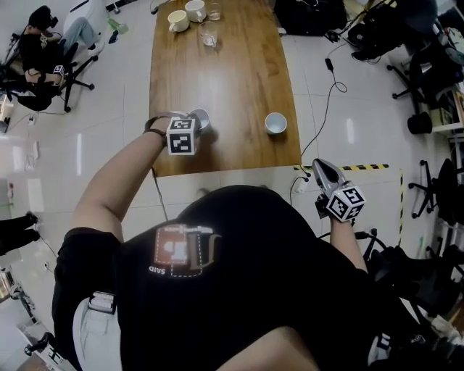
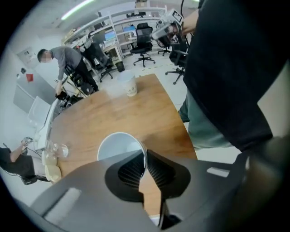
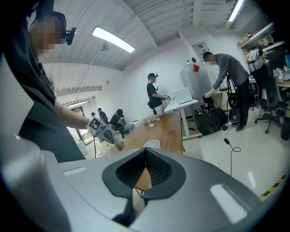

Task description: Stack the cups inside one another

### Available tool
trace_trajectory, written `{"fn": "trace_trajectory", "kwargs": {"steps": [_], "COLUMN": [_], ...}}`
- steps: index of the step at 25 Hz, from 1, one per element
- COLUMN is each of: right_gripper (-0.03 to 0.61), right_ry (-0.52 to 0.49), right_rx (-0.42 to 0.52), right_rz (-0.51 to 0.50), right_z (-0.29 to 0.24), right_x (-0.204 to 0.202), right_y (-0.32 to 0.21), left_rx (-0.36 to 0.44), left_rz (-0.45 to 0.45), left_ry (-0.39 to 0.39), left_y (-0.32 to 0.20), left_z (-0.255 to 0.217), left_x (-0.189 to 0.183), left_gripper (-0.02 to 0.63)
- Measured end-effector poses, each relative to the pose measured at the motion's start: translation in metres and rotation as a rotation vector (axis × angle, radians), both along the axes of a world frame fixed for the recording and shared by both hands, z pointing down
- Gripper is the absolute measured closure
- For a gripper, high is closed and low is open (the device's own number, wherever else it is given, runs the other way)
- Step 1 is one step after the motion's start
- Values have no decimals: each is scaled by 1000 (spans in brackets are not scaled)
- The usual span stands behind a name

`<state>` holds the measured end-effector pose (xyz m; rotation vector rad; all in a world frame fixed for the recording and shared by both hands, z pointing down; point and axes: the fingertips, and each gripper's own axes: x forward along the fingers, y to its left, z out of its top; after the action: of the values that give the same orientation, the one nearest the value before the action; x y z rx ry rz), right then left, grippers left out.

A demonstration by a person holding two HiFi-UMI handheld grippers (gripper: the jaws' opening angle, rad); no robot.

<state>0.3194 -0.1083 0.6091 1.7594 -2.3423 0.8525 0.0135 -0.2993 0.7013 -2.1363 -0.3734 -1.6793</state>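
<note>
Fingers (image 2: 158,168) of the left gripper (image 2: 145,154) pinch the rim of a white cup (image 2: 118,146), held upright over the counter (image 1: 239,80) with its mouth up and its long axis vertical. A second cup (image 1: 275,123) stands well to their right, with bare wood between. Mugs (image 1: 177,20) and glasses (image 1: 209,33) sit far beyond. The right gripper (image 3: 145,156) is off the counter, its fingers clenched on nothing.
</note>
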Motion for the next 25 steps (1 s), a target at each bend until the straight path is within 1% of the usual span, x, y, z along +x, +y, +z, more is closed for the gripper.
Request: {"fn": "trace_trajectory", "kwargs": {"steps": [3, 5, 7, 9, 11, 14, 17, 20, 21, 22, 23, 24, 25], "right_gripper": [565, 565, 565, 565, 565, 565, 565, 565, 565, 565, 565, 565, 565], "right_ry": [-12, -14, -12, -8, -7, -3, -4, -7, -8, -9, -9, -9, -6], "right_rx": [13, 23, 29, 32, 34, 34, 25, 9, 6, 5, 5, 6, 7], "right_rz": [14, 28, 47, 73, 103, 144, 173, 189, 196, 203, 209, 212, 211], "right_z": [4, 3, 0, -3, -5, -7, -5, 0, 1, 2, 2, 2, 2], "right_x": [6, 10, 18, 28, 39, 52, 62, 66, 68, 70, 72, 75, 76], "right_y": [7, 13, 20, 28, 39, 55, 70, 85, 89, 91, 93, 93, 93], "left_rx": [22, 27, 23, 20, 23, 23, 39, 45, 34, 20, 7, -2, -7], "left_rz": [30, 73, 131, 196, 264, 336, 355, 329, 315, 302, 292, 281, 268], "left_ry": [110, 169, 206, 214, 192, 133, 70, -35, -70, -91, -95, -81, -49], "left_y": [0, 5, 16, 31, 47, 65, 68, 63, 61, 60, 60, 60, 60], "left_z": [-48, -78, -99, -107, -102, -80, -52, -20, -11, -5, -3, -6, -13], "left_x": [55, 95, 135, 168, 193, 215, 228, 229, 228, 228, 229, 231, 234], "left_gripper": [594, 594, 592, 592, 592, 592, 591, 590, 555, 492, 447, 437, 432]}}
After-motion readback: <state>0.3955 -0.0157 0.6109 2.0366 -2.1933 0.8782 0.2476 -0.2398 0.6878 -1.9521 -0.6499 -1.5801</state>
